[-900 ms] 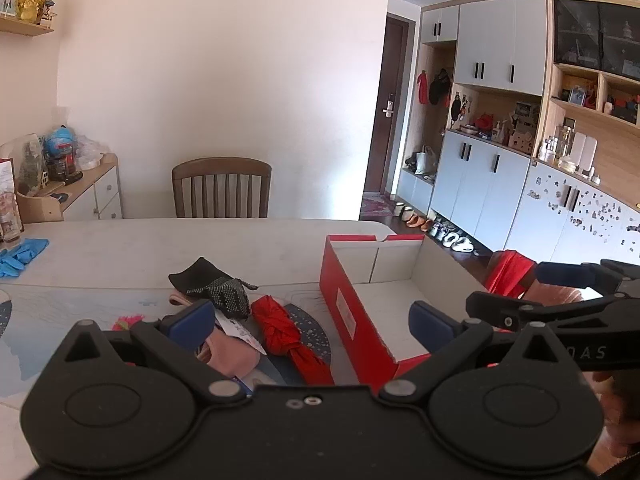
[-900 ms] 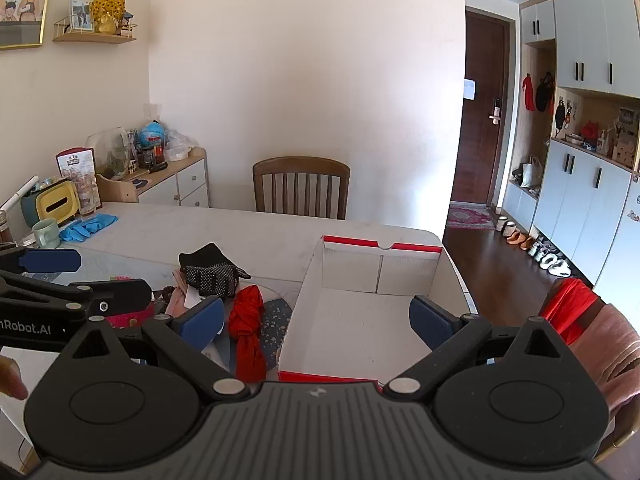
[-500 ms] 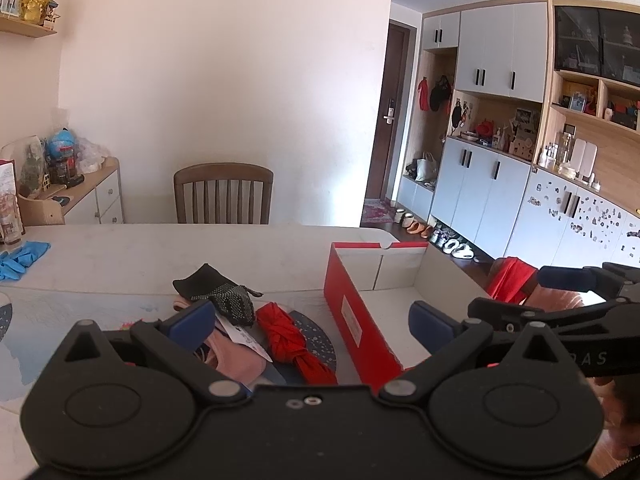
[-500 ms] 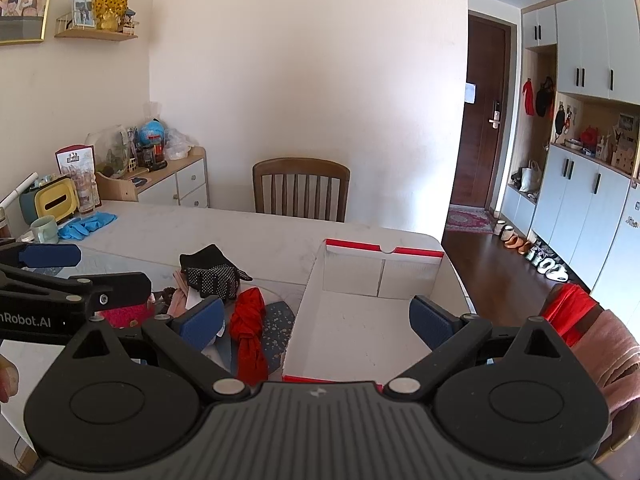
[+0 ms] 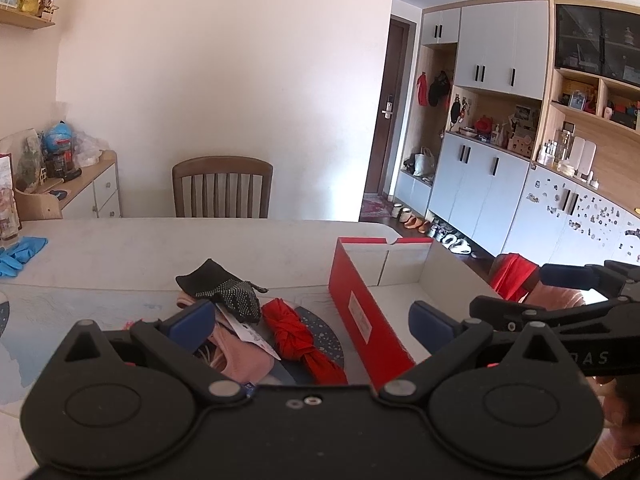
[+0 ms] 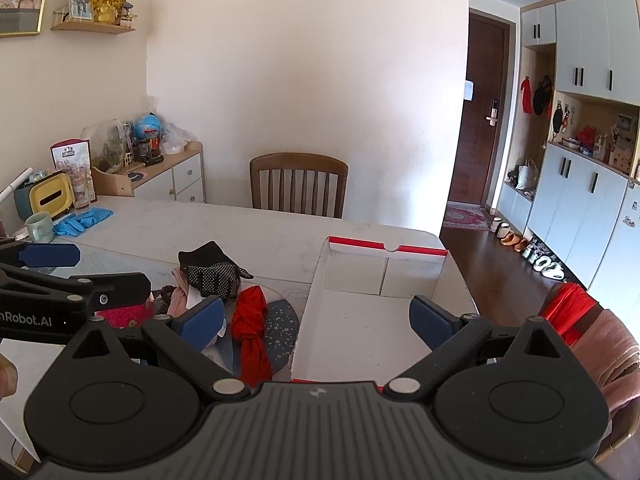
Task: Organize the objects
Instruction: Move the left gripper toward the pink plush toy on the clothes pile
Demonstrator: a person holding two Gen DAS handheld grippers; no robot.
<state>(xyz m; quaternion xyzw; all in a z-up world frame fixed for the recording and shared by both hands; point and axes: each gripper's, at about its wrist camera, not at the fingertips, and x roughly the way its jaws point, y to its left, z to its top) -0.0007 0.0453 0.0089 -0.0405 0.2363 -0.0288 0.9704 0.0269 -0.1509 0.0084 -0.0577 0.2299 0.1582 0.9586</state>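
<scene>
A heap of small clothes lies on the white table (image 5: 120,248): a black dotted glove (image 5: 224,290) (image 6: 212,270), a knotted red cloth (image 5: 298,338) (image 6: 252,326), and a pink piece (image 5: 240,354) under them. To their right stands an open red box (image 5: 360,320) (image 6: 360,320) with a white, empty inside. My left gripper (image 5: 310,322) hovers open above the heap, nothing between its blue pads. My right gripper (image 6: 316,318) is open too, held over the near left part of the box. Each gripper shows at the edge of the other's view.
A wooden chair (image 6: 298,186) stands at the table's far side. Blue gloves (image 6: 82,218), a green mug (image 6: 40,228) and a yellow tissue holder (image 6: 50,198) sit at the far left. Red and pink cloth (image 6: 588,328) hangs over a chair back at right.
Both views have shifted a little: the heap and the box sit slightly higher and farther right in the left wrist view. Both grippers stay open and empty.
</scene>
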